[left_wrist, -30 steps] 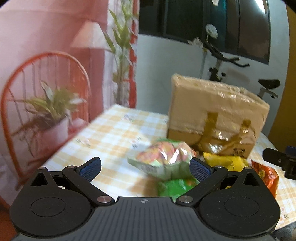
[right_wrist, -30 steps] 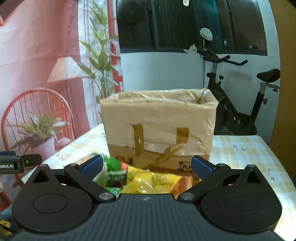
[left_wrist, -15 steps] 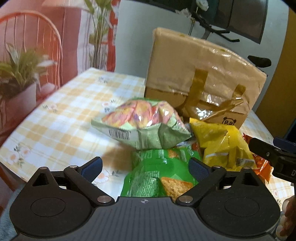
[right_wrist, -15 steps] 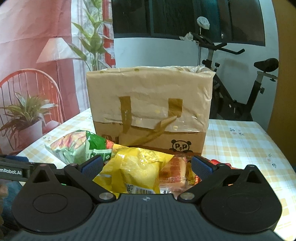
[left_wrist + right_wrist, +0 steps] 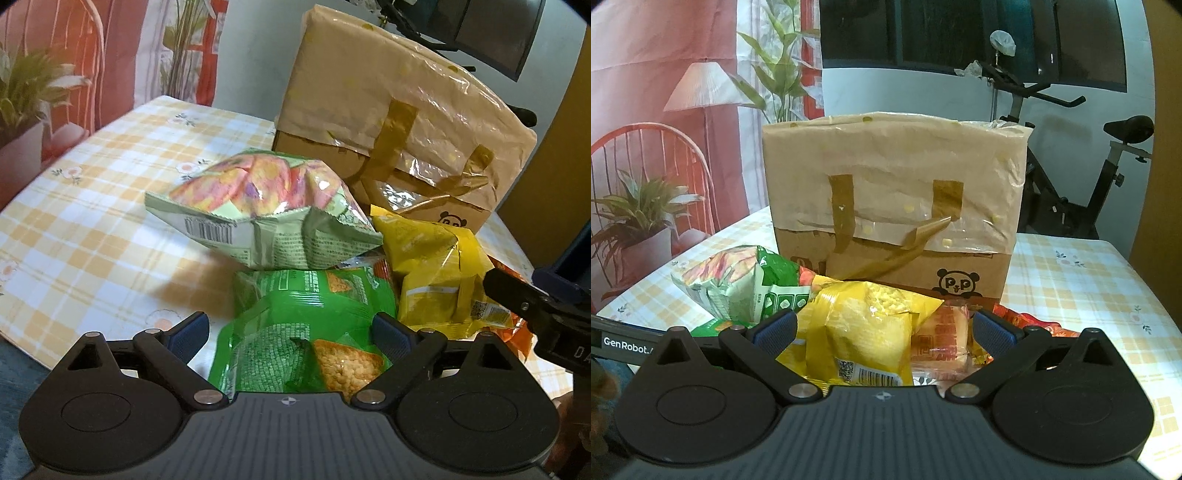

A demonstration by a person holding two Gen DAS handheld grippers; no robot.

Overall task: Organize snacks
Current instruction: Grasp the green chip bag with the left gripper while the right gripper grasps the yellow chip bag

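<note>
Snack bags lie in a pile on the checked table before a tall brown paper bag (image 5: 399,110), also in the right wrist view (image 5: 894,184). My left gripper (image 5: 291,328) is open, its fingers on either side of a bright green chip bag (image 5: 306,332). A pale green bag (image 5: 266,206) lies on top of the pile behind it. My right gripper (image 5: 882,328) is open around a yellow bag (image 5: 864,325), with an orange-red pack (image 5: 942,339) beside it. The right gripper's finger (image 5: 524,299) shows at the right of the left wrist view.
The yellow-checked tablecloth (image 5: 92,206) reaches to the left and near edges. A red-orange bag (image 5: 517,332) lies at the pile's right. An exercise bike (image 5: 1089,177) stands behind the table. A red chair and potted plant (image 5: 639,210) are at the left.
Both grippers have moved forward and down toward the snack pile. The green bag now lies between my left fingers and the yellow bag between my right fingers.
</note>
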